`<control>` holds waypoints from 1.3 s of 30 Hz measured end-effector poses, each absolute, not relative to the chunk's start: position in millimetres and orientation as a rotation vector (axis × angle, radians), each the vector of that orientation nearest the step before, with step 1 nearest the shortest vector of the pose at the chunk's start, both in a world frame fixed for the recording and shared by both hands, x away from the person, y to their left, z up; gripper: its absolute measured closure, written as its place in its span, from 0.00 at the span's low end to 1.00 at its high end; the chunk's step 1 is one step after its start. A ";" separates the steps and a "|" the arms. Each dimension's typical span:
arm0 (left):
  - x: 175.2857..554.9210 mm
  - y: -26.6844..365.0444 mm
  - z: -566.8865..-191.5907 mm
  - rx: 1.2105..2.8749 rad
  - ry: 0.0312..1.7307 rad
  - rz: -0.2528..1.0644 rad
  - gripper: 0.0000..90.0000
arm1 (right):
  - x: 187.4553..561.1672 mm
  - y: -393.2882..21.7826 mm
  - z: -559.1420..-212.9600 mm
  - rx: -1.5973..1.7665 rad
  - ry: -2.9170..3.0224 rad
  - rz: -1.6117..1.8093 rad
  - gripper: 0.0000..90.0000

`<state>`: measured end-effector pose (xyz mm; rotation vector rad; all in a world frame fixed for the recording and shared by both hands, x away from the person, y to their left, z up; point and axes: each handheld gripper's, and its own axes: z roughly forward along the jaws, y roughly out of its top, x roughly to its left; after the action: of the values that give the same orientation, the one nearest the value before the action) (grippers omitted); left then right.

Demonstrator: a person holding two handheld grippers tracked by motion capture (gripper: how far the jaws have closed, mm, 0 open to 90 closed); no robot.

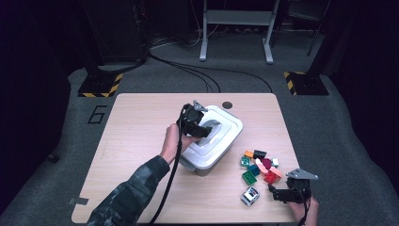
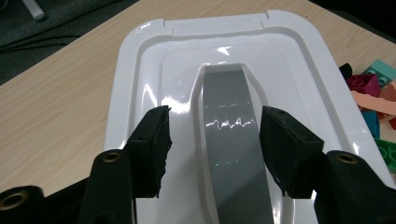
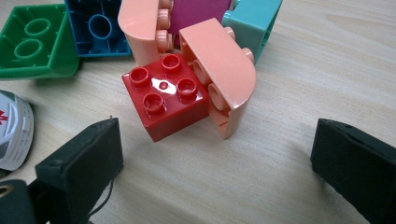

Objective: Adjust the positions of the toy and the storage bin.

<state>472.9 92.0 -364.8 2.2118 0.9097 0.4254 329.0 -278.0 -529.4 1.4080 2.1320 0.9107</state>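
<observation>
A white plastic box (image 1: pixel 225 136) with its lid on stands mid-table. My left gripper (image 1: pixel 203 130) hovers over the lid (image 2: pixel 140 70), jaws apart on either side of the grey handle (image 2: pixel 229 93), pads clear of it. My right gripper (image 1: pixel 276 192) rests open near the table's front right edge, with bare wood between its fingers. Just ahead of it lie a red brick (image 3: pixel 166 100) and a peach curved brick (image 3: pixel 224 70). Behind them are a green brick (image 3: pixel 37 42), a blue one (image 3: pixel 95 28) and a teal one (image 3: pixel 252 18).
Several loose bricks (image 1: pixel 259 165) are heaped right of the box. A small white printed piece (image 1: pixel 250 195) lies near the front edge, left of my right gripper. The wooden table (image 1: pixel 136 122) is bare on its left half. Cables and stands sit on the floor beyond.
</observation>
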 end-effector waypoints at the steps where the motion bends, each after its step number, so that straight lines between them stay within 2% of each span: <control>1: 475.0 90.1 -363.0 2.218 0.906 0.422 0.51 | 329.0 -277.9 -529.4 1.410 2.132 0.911 0.02; 3: 476.0 88.6 -362.4 2.221 0.901 0.413 0.53 | 329.0 -277.9 -529.4 1.409 2.132 0.911 0.02; 4: 476.6 86.3 -362.3 2.236 0.894 0.405 0.59 | 329.0 -278.0 -529.4 1.410 2.132 0.911 0.02; 8: 476.6 80.7 -364.5 2.276 0.886 0.401 0.70 | 329.0 -278.0 -529.4 1.408 2.132 0.911 0.02; 16: 474.8 79.3 -362.0 2.283 0.887 0.435 0.74 | 328.9 -277.8 -529.3 1.414 2.130 0.913 0.02; 25: 467.3 81.6 -346.0 2.245 0.856 0.464 0.74 | 329.0 -277.6 -529.5 1.414 2.126 0.915 0.02; 31: 466.2 93.5 -329.6 2.212 0.857 0.486 0.74 | 329.0 -277.6 -529.5 1.414 2.126 0.914 0.02; 39: 471.6 112.3 -325.9 2.204 0.884 0.497 0.74 | 329.1 -277.6 -529.6 1.412 2.127 0.913 0.02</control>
<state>471.6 112.3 -325.9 2.2039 0.8838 0.4973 329.1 -277.6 -529.6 1.4119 2.1267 0.9131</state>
